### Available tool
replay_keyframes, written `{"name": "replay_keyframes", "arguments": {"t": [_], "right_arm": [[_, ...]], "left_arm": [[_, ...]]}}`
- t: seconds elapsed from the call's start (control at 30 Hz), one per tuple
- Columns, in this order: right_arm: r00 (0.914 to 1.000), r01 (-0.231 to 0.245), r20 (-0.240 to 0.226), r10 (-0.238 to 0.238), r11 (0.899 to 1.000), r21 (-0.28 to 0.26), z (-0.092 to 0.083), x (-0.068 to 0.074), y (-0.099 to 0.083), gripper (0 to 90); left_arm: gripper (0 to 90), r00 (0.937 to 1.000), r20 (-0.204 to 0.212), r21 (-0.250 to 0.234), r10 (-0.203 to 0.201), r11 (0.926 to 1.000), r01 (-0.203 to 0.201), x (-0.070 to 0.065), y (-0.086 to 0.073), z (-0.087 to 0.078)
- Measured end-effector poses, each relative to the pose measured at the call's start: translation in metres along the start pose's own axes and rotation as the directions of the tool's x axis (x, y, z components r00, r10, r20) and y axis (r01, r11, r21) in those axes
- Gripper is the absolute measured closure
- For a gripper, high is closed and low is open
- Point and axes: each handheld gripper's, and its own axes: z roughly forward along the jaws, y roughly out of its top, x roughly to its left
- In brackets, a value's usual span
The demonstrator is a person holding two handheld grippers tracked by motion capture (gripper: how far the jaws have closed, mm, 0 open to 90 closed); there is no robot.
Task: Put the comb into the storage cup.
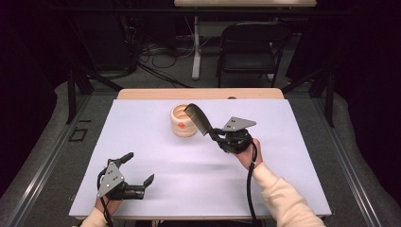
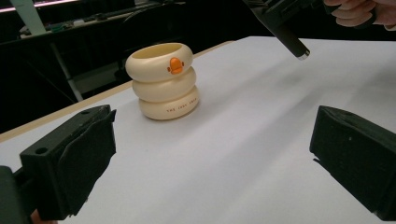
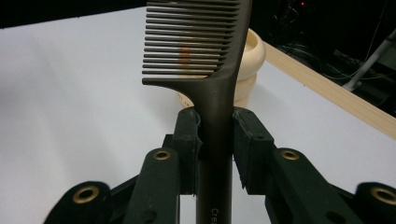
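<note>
Spread left tongs [image 1: 142,169] rest low, while right tongs [image 1: 213,134] pinch a dark comb [image 1: 197,118] just beside the cream ringed pot [image 1: 182,126].

The dark plastic comb [image 3: 212,70] runs past the right gripper view's top and bottom edges, hiding much of the cream ringed duck-face holder [image 3: 250,60] behind; its handle lettering is cut short

A white table top [image 1: 156,156] lies over a wooden board whose pale edge [image 1: 198,93] shows along the far side; beyond it a black folding chair [image 1: 249,47] stands on the grey floor [image 1: 161,75]; cables [image 1: 158,56] trail beside a white table leg [image 1: 196,47]; a second wooden top [image 1: 246,3] sits farther back.
</note>
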Motion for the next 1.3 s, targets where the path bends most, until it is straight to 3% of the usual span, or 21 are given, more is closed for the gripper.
{"name": "replay_keyframes", "arguments": {"t": [0.77, 0.97, 1.3], "right_arm": [[0.9997, -0.024, 0.005, 0.025, 0.998, -0.061, 0.009, -0.002, 0.002, 72.4], [0.9999, -0.009, 0.006, 0.009, 0.997, -0.076, 0.009, 0.000, 0.006, 72.4], [0.9997, -0.023, 0.002, 0.024, 0.994, -0.108, 0.012, -0.001, 0.015, 72.4]], "left_arm": [[0.2, 1.0000, 0.004, 0.001, -0.001, 1.0000, 0.001, 0.000, 0.000, 0.001], [0.2, 1.0000, 0.005, 0.008, 0.002, 1.0000, -0.002, 0.000, -0.001, 0.003], [0.2, 1.0000, 0.002, 0.004, -0.003, 1.0000, 0.003, -0.001, -0.001, 0.002]]}}
